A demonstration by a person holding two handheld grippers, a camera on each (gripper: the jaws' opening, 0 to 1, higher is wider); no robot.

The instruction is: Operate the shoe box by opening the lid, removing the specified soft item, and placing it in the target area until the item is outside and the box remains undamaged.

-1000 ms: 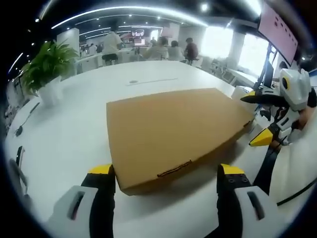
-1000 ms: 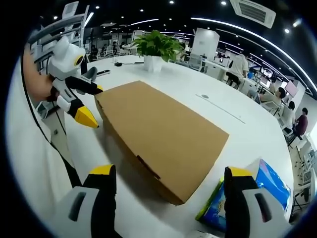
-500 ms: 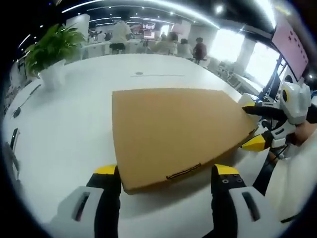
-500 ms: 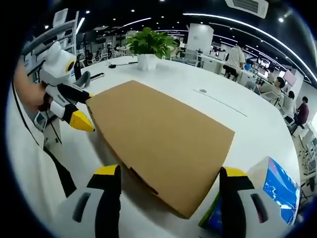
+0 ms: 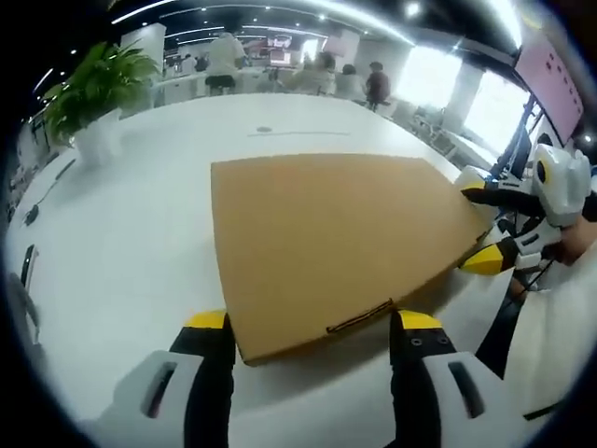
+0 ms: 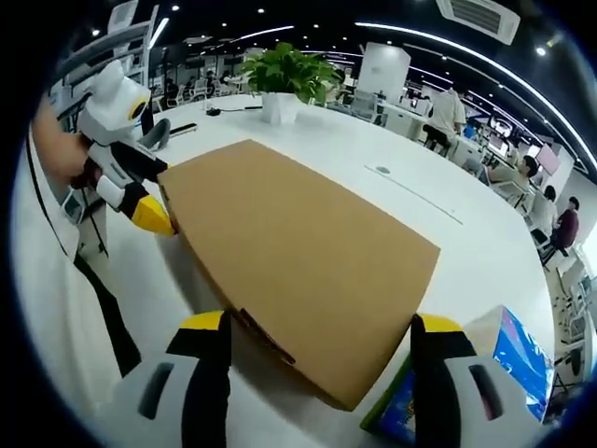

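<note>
Shoe box (image 5: 326, 238) lid closed, left gripper (image 5: 312, 322) & right gripper (image 6: 319, 327) spread wide (nothing held), flanking box edges.

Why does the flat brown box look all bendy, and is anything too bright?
In the left gripper view the fisheye lens bows the straight edges of the shoe box, and the windows behind glare white. In the right gripper view the box curves too, and ceiling light strips arc overhead.
</note>
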